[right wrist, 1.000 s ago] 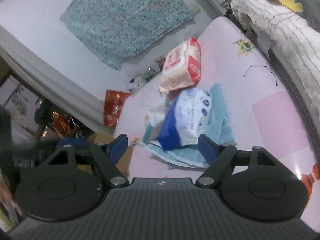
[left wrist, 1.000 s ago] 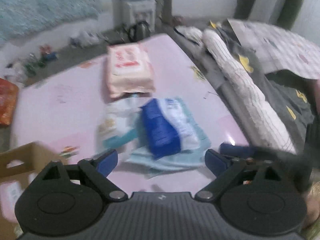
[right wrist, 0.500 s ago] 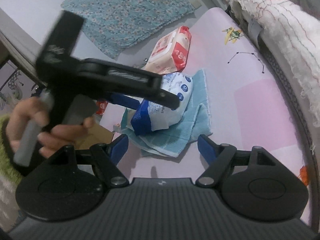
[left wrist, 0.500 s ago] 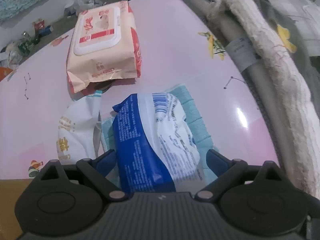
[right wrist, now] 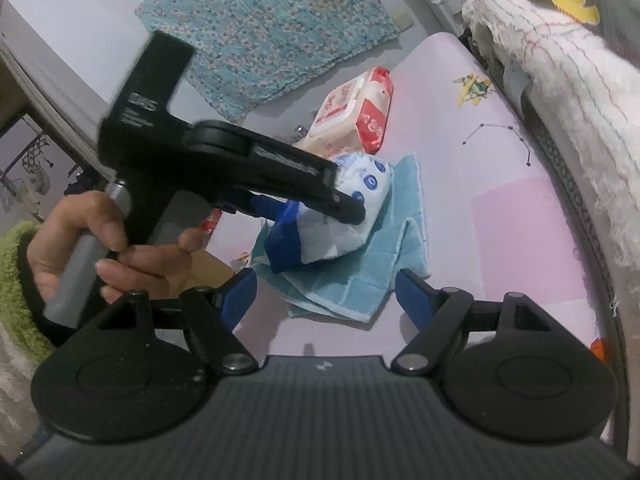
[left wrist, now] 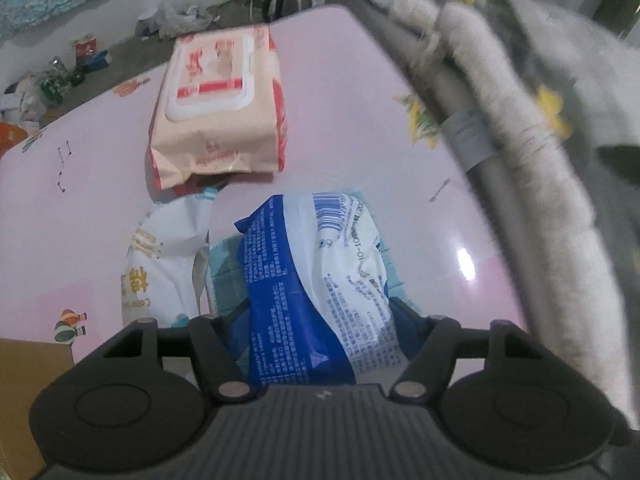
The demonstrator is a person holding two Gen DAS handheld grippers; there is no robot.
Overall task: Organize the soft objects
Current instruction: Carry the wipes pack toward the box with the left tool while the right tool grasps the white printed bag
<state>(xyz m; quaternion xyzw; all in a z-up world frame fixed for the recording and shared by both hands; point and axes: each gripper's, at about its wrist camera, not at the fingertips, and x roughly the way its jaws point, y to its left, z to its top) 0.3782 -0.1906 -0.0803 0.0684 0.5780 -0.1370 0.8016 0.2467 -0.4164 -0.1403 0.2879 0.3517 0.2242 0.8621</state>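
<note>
Since the earlier frames the left tool (left wrist: pixel 316 320) has come forward over the pile and its blue pads, spread wide a second ago, have drawn in against the sides of the blue-and-white plastic tissue pack (left wrist: pixel 320 280). In the left wrist view that pack fills the lower centre of the frame, wedged between the two pads. The right wrist view shows the same tool (right wrist: pixel 320 212) reaching in from the left of the frame, held by the person's left hand (right wrist: pixel 92 248), its fingers clamped on the pack (right wrist: pixel 348 208).

The pack lies on a folded light blue terry cloth (right wrist: pixel 360 280), which is spread on the glossy pink surface (left wrist: pixel 340 120). Left of the pack in the left wrist view is a crumpled white plastic wrapper with yellow print (left wrist: pixel 164 260), touching the cloth's edge. Above it in the frame is a peach and red wet-wipe packet with a white flip lid (left wrist: pixel 220 100), its near end overlapping the wrapper's top.

A brown cardboard box (left wrist: pixel 28 380) shows at the lower left corner of the left wrist view; its inside is out of sight.

The right tool (right wrist: pixel 326 292) hangs over the near edge of the cloth at lower centre of its own view, pads wide apart and holding nothing.
</note>
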